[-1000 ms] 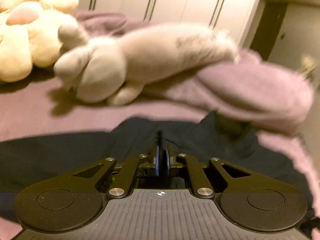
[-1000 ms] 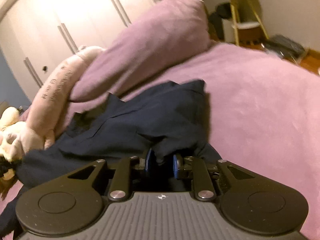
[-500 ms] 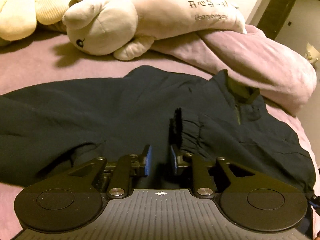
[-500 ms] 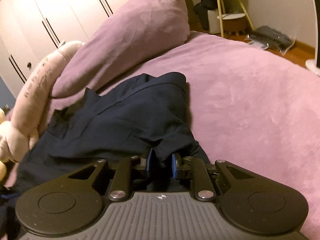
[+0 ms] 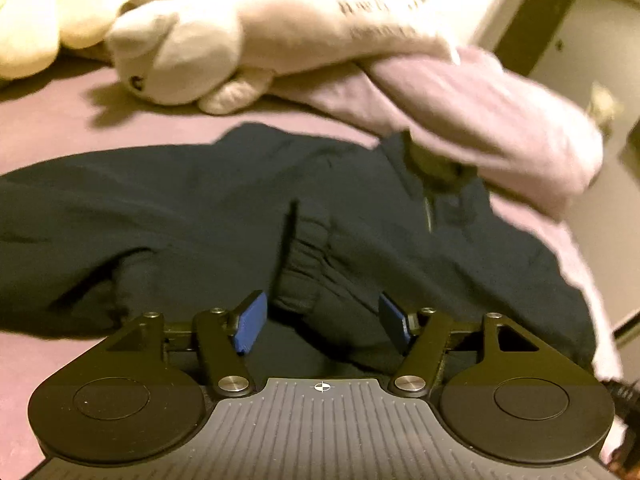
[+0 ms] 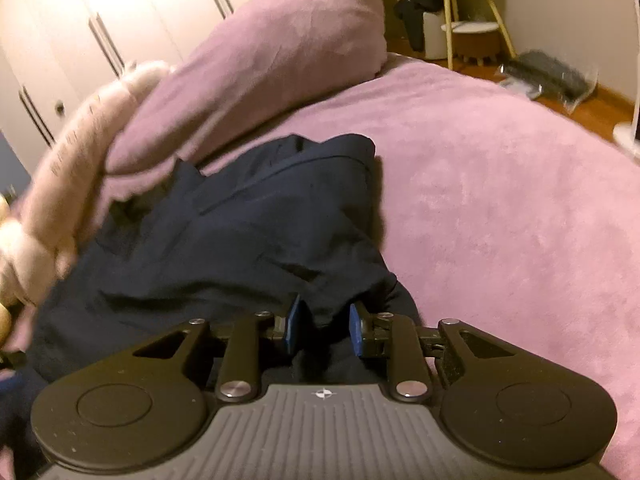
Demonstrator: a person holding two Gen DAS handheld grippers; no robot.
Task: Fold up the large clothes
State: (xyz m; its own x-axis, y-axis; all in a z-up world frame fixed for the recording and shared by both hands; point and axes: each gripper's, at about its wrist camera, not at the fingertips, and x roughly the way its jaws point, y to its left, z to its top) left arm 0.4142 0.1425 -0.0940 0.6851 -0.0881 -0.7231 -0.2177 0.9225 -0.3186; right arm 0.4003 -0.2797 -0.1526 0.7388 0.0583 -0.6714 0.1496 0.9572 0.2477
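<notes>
Jacket [image 5: 168, 208]: left jaws just opened wide, right jaws pinch its fabric; plush's [image 5: 248, 40] print blurred, seemingly unreadable.

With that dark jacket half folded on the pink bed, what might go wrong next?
1. The left gripper has just been opening, so the elastic sleeve cuff of the dark navy jacket lies loose between its pads and may slide off.
2. The right gripper pinches only a small bunch of cloth; a tug may free it.
3. The purple pillow overlaps the collar and may drag.

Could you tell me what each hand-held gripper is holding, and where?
Left hand-held gripper: nothing, just opened. Right hand-held gripper: a fabric fold at the dark jacket's near edge.
</notes>
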